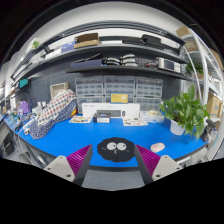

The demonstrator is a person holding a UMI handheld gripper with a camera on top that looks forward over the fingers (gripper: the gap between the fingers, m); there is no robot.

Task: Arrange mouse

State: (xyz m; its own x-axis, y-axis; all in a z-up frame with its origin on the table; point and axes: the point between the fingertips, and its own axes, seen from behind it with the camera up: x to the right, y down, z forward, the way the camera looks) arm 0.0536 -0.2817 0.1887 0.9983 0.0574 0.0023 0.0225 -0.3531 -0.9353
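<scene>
With my gripper fingers apart and empty above the mouse on its round pad, I risk nudging it off.

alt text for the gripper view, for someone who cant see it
A dark mouse lies on a blue table just ahead of the open gripper, between its purple-padded fingers. A potted plant stands to the right, shelves beyond.

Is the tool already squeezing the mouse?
No, the mouse lies on its round dark pad on the blue table, just ahead of the open tool, untouched.
</scene>
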